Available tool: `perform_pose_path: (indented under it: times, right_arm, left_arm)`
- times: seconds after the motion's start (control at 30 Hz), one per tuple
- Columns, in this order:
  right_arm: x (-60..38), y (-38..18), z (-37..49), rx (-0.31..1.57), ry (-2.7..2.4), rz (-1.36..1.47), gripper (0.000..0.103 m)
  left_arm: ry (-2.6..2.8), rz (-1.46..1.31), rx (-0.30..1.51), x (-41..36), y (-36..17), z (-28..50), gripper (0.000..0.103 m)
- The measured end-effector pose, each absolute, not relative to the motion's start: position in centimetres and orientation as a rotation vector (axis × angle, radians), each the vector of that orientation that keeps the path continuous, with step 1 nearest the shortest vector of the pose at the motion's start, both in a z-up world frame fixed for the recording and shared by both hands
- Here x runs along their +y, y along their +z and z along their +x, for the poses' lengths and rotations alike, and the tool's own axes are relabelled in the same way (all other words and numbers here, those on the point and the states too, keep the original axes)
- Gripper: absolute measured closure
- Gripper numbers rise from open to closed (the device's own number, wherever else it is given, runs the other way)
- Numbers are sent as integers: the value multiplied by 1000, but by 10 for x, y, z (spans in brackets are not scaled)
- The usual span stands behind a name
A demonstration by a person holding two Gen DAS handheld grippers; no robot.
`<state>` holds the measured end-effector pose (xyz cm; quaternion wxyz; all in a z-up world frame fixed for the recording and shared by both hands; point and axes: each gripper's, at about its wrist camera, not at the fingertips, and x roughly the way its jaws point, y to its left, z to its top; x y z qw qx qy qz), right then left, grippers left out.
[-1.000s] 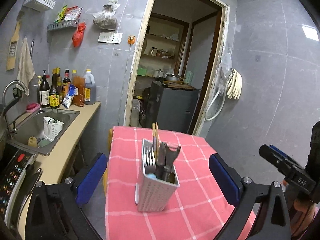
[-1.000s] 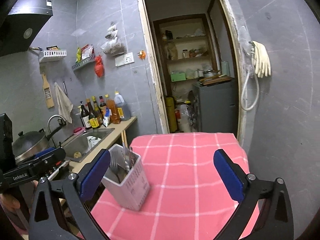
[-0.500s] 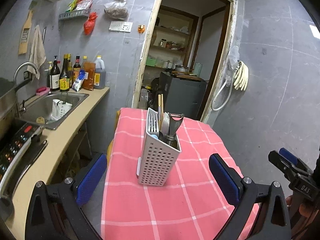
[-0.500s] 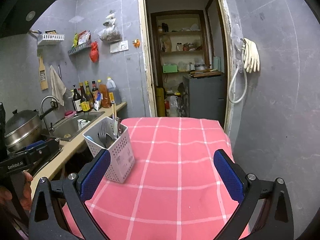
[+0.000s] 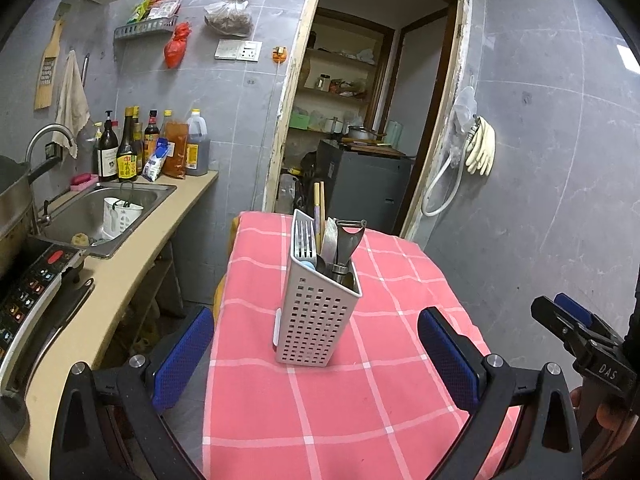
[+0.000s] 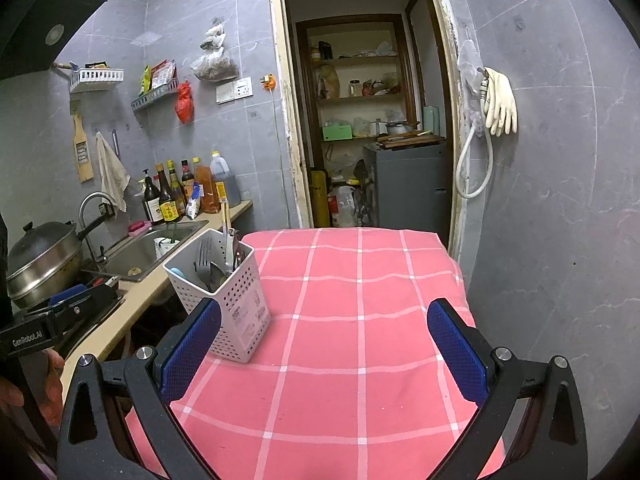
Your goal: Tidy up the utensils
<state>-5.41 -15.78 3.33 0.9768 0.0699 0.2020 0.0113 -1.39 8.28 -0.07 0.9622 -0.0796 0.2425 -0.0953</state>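
Left wrist view: left gripper (image 5: 316, 354) spread wide, jaws empty, two blue pads (image 5: 182, 354) well apart, low over the near end of the table. One white perforated caddy (image 5: 318, 310) stands upright on the red checked cloth (image 5: 360, 400), centred between the pads but beyond them, not touched. Caddy is tall, tapered, with rows of square holes and a small clip on its left side. Contents counted from this view: one fork (image 5: 304, 234), tines up, at the left; two wooden chopsticks (image 5: 319, 210) rising highest at the back; one flat steel blade (image 5: 330, 240); one steel peeler (image 5: 350, 238) at the right; one pale blue item low inside, kind unclear. Right wrist view: right gripper (image 6: 324, 348) likewise wide apart and empty, over the cloth; its left pad (image 6: 190, 350) overlaps the caddy's lower corner in the picture, contact cannot be told. Caddy sits toward the table's left edge, next to the counter. One sink (image 6: 148, 250) on the counter, one lidded pot (image 6: 40, 256) left of it, bottles (image 6: 180, 192) in a row at the wall (about seven, overlap hinders counting).
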Motion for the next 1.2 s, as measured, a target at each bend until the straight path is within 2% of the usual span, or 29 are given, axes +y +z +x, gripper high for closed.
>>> perform_pose_path:
  times: [1.2]
  right_arm:
    - [-154,34,-56,408,22,142,2]
  left_arm:
    - [-197,-159,493,85,-1,-14,1]
